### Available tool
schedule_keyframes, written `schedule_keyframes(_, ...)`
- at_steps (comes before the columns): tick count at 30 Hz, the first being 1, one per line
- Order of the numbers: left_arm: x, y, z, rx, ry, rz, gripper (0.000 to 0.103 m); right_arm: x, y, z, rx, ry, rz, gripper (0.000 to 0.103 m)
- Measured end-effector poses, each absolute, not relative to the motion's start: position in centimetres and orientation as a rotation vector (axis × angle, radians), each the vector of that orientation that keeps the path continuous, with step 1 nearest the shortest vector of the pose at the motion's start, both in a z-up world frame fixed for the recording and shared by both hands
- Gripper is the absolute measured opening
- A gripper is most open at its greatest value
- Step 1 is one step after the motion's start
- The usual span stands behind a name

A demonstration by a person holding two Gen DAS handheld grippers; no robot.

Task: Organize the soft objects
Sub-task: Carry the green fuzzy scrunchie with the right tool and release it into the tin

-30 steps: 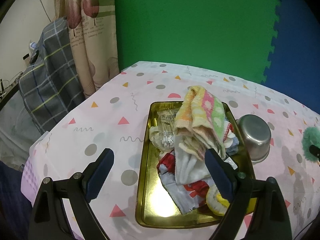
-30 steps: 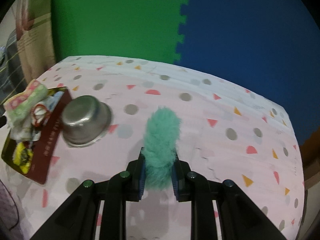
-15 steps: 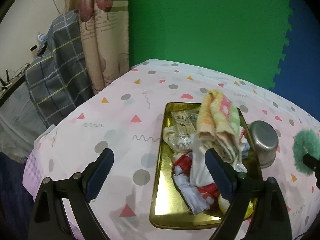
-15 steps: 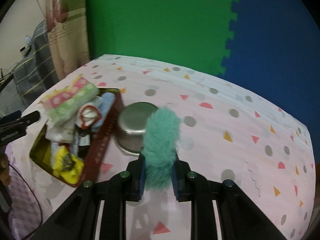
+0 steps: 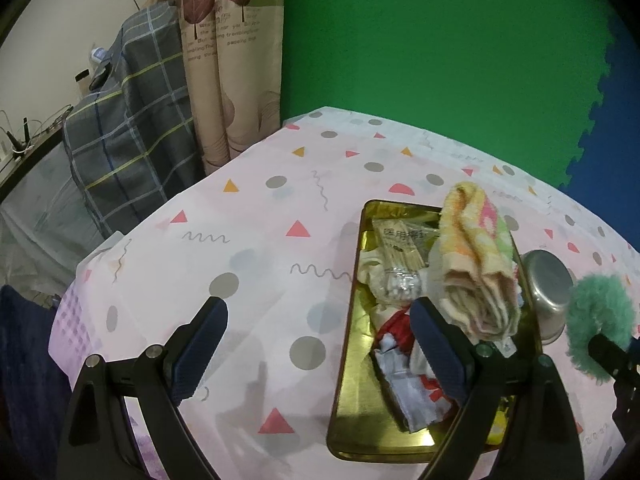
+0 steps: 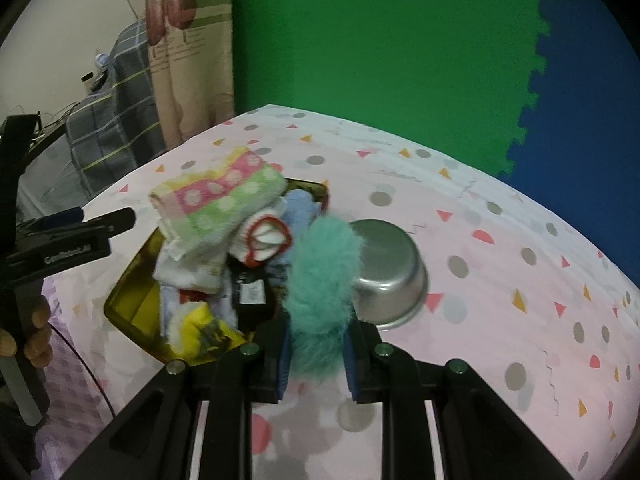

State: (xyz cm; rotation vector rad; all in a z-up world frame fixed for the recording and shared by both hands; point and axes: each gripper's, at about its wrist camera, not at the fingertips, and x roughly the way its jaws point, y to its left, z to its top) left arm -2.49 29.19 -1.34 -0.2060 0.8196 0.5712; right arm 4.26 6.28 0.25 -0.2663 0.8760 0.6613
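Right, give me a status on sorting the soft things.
Done: the gold tray already holds a pile of soft items, with the striped towel on top. In hand: the right claw is shut on the teal fluffy piece, held by the tray beside the steel bowl. Left: dropping it in. The left claw is open and holds nothing.

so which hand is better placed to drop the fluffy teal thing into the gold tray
Right. The right gripper already clamps the fluffy teal piece beside the gold tray; the left gripper is open and empty.
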Motion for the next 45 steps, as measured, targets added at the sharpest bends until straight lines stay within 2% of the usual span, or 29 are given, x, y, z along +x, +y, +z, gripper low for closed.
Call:
schedule_keyframes(28,-3.1,31.0,-1.1,-0.181,0.819,0.634,0.091,3.6,15.6,-3.4,-0.325,0.916,0.77,0.021)
schedule_keyframes(45,-2.9,30.9,-1.4,-0.192,0.839,0.627,0.091,4.6,17.3,-4.3,-0.302,0.927,0.752,0.022)
